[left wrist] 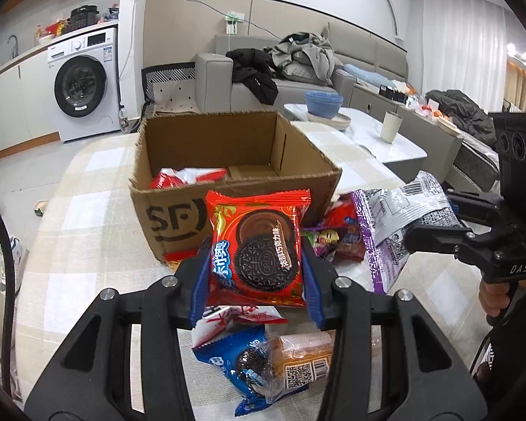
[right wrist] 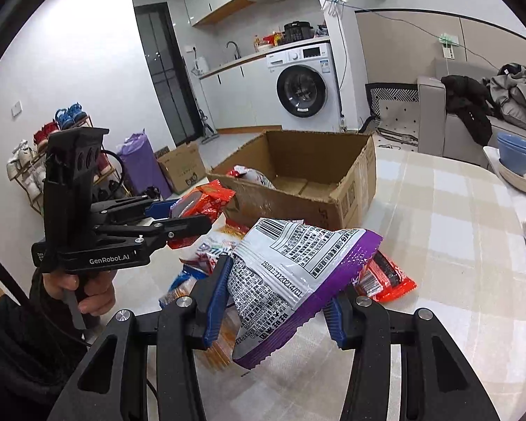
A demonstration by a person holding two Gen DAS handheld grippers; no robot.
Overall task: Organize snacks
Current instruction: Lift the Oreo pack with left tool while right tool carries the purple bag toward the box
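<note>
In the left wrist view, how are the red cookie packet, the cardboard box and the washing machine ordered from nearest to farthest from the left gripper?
1. red cookie packet: held between the left gripper's pads.
2. cardboard box: just behind it on the table.
3. washing machine: far left, against the wall.

The left gripper (left wrist: 256,263) tilts downward, its blue pads (left wrist: 202,280) clamped on both sides of a red cookie packet (left wrist: 257,245) that stands upright between the jaws. The right gripper (right wrist: 275,301) also tilts downward, its jaws pinching a purple snack bag (right wrist: 291,273). A hand (right wrist: 87,293) grips the left gripper's handle.
</note>
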